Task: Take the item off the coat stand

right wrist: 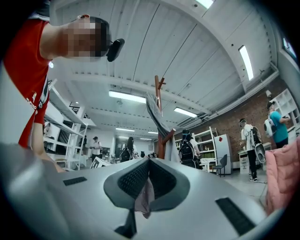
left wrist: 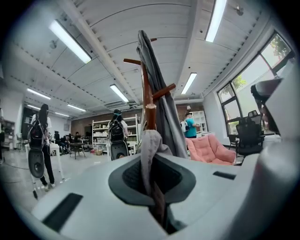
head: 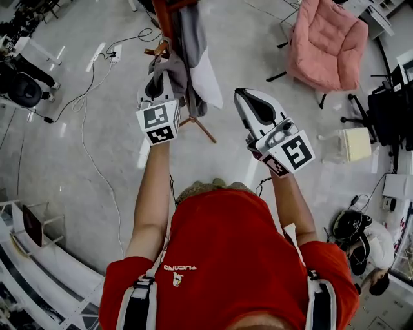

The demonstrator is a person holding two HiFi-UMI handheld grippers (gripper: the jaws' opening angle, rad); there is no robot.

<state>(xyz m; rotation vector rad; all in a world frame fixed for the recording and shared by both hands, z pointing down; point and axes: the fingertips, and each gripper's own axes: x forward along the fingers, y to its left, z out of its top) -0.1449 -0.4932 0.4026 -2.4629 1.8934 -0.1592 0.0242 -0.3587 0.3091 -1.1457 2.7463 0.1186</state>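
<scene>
A grey garment [head: 187, 48] with a white inner part [head: 208, 80] hangs on the wooden coat stand [head: 166, 16]. My left gripper [head: 160, 76] is up against the garment's left side. In the left gripper view, my left gripper [left wrist: 153, 187] is shut on a fold of that grey garment [left wrist: 149, 152], just below a wooden peg [left wrist: 150, 115]. My right gripper [head: 239, 95] is held to the right of the stand. In the right gripper view, my right gripper [right wrist: 143, 190] is shut on a small pale fold of cloth [right wrist: 144, 199]; I cannot tell whether it belongs to the garment.
The stand's legs [head: 201, 127] spread on the grey floor. A pink armchair [head: 326, 42] is at the back right, and a cable [head: 90, 138] runs across the floor on the left. Shelving [head: 26, 225] is at the near left. Several people [left wrist: 117, 136] stand farther off.
</scene>
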